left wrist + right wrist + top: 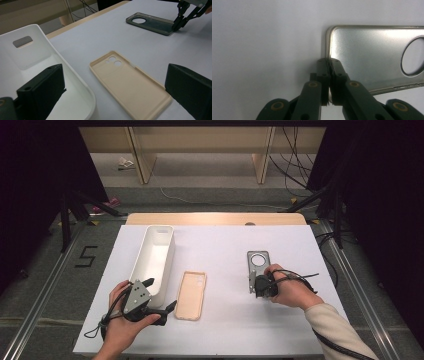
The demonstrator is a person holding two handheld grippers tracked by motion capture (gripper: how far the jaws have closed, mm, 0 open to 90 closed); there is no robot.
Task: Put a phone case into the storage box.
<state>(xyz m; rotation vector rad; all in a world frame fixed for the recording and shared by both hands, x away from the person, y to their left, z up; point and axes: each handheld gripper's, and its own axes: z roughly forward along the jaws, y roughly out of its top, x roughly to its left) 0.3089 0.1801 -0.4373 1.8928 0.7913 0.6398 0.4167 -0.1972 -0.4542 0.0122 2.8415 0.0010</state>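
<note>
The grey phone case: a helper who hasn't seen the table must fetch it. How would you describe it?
On the white table, look right of the long white bin. The grey phone case lies flat there, its near edge pinched by the right gripper. Unlike the beige case, it is dark and translucent, with one large round hole.

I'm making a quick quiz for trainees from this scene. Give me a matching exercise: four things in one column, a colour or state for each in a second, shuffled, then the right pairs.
Things:
1. white bin
2. beige phone case
3. grey phone case
4. left claw

States:
A. pinched at its near edge by the right claw
B. open, near the bin's front end
C. lies flat, inside up, untouched
D. stands at the table's left, nothing in it

Pairs: 1-D, 2-C, 3-A, 4-B
</note>
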